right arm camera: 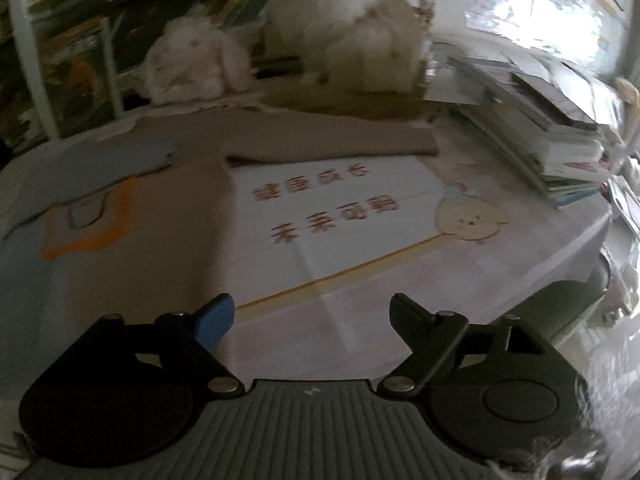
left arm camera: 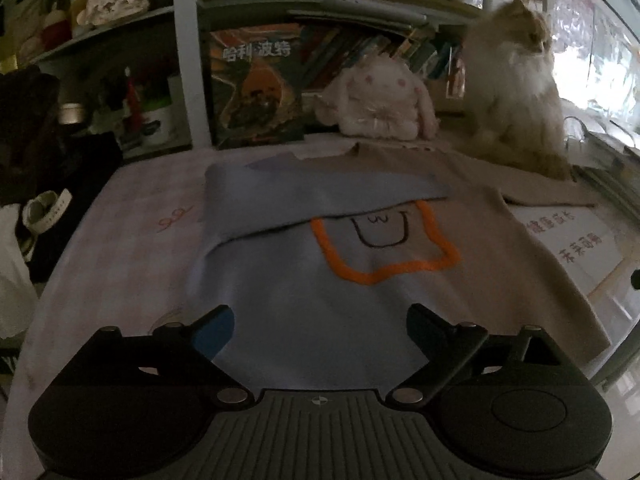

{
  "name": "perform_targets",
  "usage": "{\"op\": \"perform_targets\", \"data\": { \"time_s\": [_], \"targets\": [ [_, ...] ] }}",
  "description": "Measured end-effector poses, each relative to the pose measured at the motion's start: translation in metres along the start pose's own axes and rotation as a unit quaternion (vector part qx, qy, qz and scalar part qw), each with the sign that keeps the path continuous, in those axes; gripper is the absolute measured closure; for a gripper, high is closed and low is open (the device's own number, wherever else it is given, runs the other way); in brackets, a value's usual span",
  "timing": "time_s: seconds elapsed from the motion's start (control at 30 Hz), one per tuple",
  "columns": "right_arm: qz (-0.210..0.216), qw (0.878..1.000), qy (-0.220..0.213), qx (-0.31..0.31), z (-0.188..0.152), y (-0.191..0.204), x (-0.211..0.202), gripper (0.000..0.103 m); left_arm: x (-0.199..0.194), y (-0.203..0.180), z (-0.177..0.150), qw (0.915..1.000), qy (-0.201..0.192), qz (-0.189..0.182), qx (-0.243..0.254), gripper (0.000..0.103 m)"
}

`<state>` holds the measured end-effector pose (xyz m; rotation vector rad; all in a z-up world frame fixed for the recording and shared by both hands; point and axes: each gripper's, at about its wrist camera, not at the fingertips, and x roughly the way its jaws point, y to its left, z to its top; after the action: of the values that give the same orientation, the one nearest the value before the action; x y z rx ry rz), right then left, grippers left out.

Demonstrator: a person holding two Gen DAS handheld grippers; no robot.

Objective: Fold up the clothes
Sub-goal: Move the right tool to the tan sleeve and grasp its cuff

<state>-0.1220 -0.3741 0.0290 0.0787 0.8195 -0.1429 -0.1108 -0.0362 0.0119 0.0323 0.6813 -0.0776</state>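
A beige and light-blue sweater (left arm camera: 304,280) with an orange outline and a drawn face lies flat on the table. Its blue left sleeve (left arm camera: 312,196) is folded across the chest. My left gripper (left arm camera: 320,328) hovers open above the sweater's blue hem, nothing between its fingers. In the right wrist view the same sweater (right arm camera: 160,208) lies to the left, its beige right sleeve (right arm camera: 328,136) stretched out toward the far side. My right gripper (right arm camera: 312,316) stands open over the table beside the sweater's right edge, holding nothing.
A cat (left arm camera: 516,92) sits at the back right on the sweater's far sleeve, beside a plush rabbit (left arm camera: 376,96). A white printed sheet (right arm camera: 340,216) lies right of the sweater. Stacked books (right arm camera: 540,128) crowd the right edge; shelves and a large book (left arm camera: 256,84) stand behind.
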Motion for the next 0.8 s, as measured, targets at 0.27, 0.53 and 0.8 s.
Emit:
{"op": "perform_targets", "data": {
  "time_s": [0.27,0.53,0.8],
  "targets": [
    [0.004,1.000,0.000,-0.003,0.030,-0.040,0.033,0.018,0.016,-0.019,0.006,0.9985,0.024,0.035,-0.034,0.006],
    [0.044,0.998,0.004,-0.051,0.087,-0.096,0.101,0.018,0.030,-0.071,0.015,0.9878,0.044,0.124,-0.083,0.006],
    [0.075,0.996,0.027,-0.045,0.150,-0.154,0.167,0.023,0.032,-0.140,0.007,0.9736,0.080,0.181,-0.114,0.006]
  ]
}}
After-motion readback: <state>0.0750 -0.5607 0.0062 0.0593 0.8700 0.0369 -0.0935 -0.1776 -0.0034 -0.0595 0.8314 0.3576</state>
